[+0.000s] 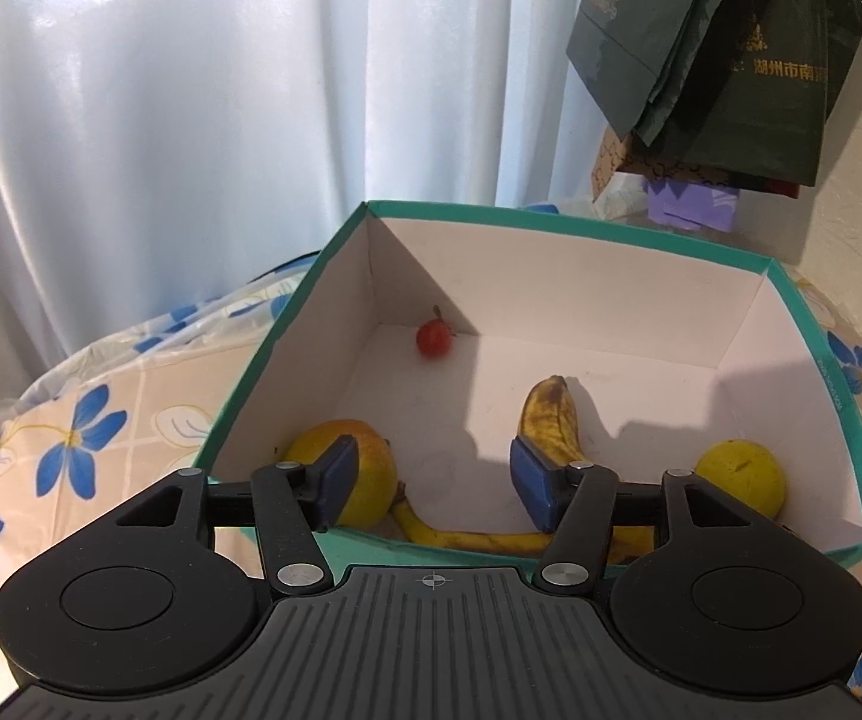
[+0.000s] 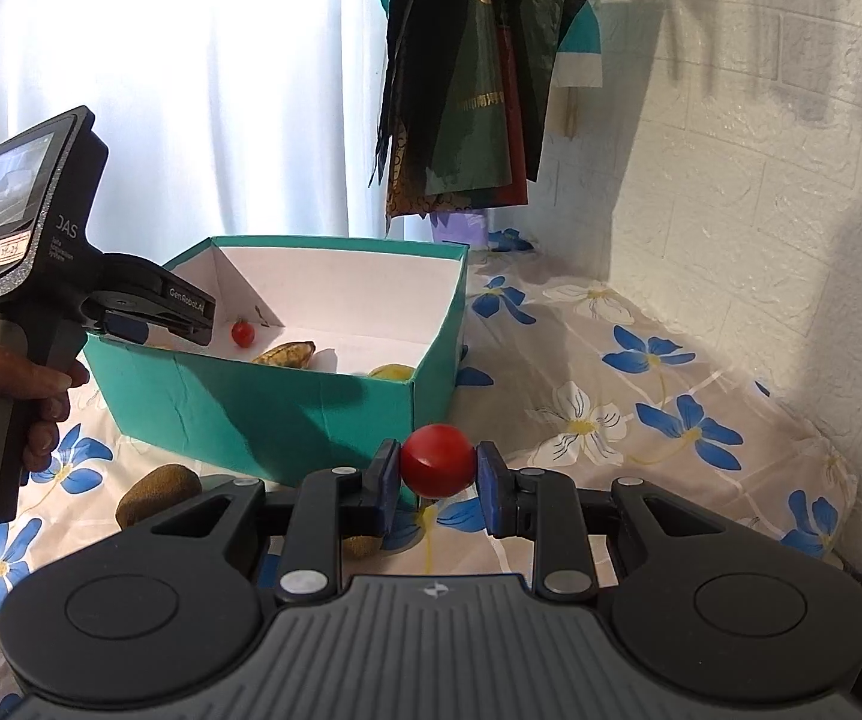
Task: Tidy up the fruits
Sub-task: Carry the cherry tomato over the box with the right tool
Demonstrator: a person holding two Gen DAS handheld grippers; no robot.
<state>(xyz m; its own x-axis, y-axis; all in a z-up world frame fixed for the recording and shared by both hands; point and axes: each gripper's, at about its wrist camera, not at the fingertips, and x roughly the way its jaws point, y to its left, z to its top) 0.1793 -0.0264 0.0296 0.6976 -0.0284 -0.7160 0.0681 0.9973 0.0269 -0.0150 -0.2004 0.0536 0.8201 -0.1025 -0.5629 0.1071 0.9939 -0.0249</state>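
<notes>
White curtain (image 1: 191,120) fills the back beyond both my claws, dark green bags (image 1: 730,60) hanging up and right of my left claw; textured white wall (image 2: 760,180) runs off to the right of my right claw; floral cloth (image 2: 640,396) with blue flowers covers the surface under everything.

Teal box (image 1: 838,420), white inside, sits straight ahead of my left claw (image 1: 433,483), and ahead and left of my right claw (image 2: 438,477); my left claw hangs over its near wall, pads spread apart, nothing pinched between them; banana (image 1: 550,420) lies in the box just past my left claw's right pad, its stem curving under the claw; yellow-orange fruit (image 1: 371,480) sits behind the left pad in the box's near corner; yellow round fruit (image 1: 742,474) farther right, near the box's right wall; small red tomato (image 1: 433,339) well ahead in the far corner.

My hand (image 2: 5,396) grips the left claw's handle, far left of my right claw; right claw pads pressed onto a red tomato (image 2: 438,461), pinched in the air above the cloth, in front of the box's near corner; brown kiwi (image 2: 158,492) on the cloth left of that claw; second brown fruit (image 2: 362,546) partly hidden under its left finger.
</notes>
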